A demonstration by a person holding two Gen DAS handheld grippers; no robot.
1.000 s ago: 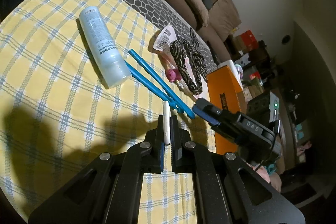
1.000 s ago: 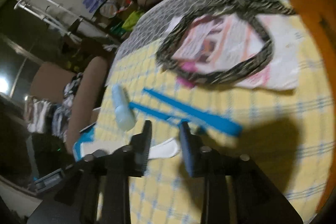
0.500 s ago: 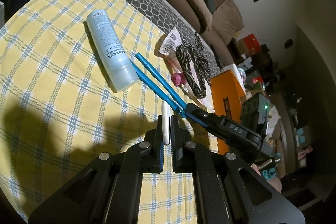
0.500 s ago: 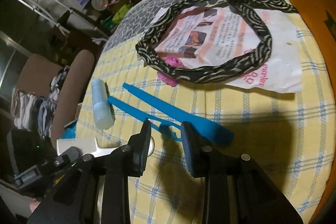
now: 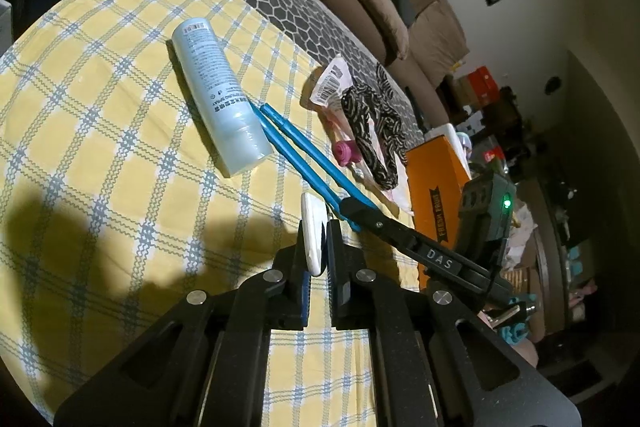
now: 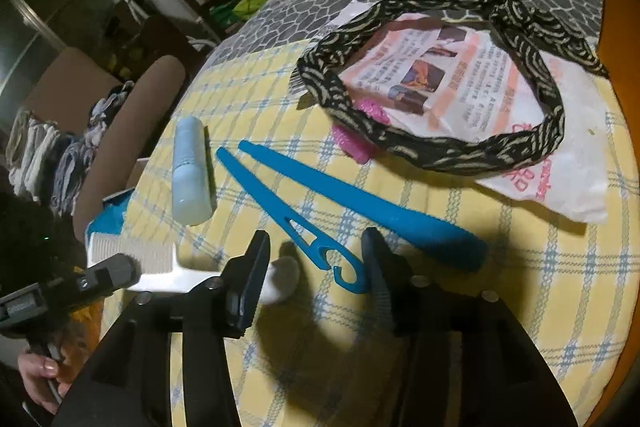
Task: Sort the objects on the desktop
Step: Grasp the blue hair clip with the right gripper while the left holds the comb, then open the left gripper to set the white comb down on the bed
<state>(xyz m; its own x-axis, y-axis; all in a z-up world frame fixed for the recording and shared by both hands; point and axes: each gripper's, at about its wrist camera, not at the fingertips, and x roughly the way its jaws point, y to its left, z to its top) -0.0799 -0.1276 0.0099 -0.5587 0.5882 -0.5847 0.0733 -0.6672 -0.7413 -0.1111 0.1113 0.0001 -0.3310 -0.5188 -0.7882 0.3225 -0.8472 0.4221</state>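
Note:
My left gripper (image 5: 317,227) is shut on a white comb (image 5: 312,231), held edge-on above the yellow checked tablecloth (image 5: 100,155). The comb also shows in the right wrist view (image 6: 136,261), with its handle tip beside my right gripper's left finger. My right gripper (image 6: 316,251) is open, its jaws on either side of the hooked end of a blue plastic clip (image 6: 320,203). In the left wrist view the right gripper (image 5: 352,205) sits over the near end of the blue clip (image 5: 296,147). A pale blue spray bottle (image 5: 218,99) lies beside the clip.
A black-and-cream patterned headband (image 6: 440,131) lies on a printed plastic packet (image 6: 520,115) with a pink roller (image 6: 352,143) under it. An orange box (image 5: 440,187) stands at the table's right edge. Sofa cushions (image 5: 380,11) lie behind the table.
My right gripper has moved down and closer to the blue clip's hooked end and has opened wider. My left gripper has kept hold of the comb and shifted slightly.

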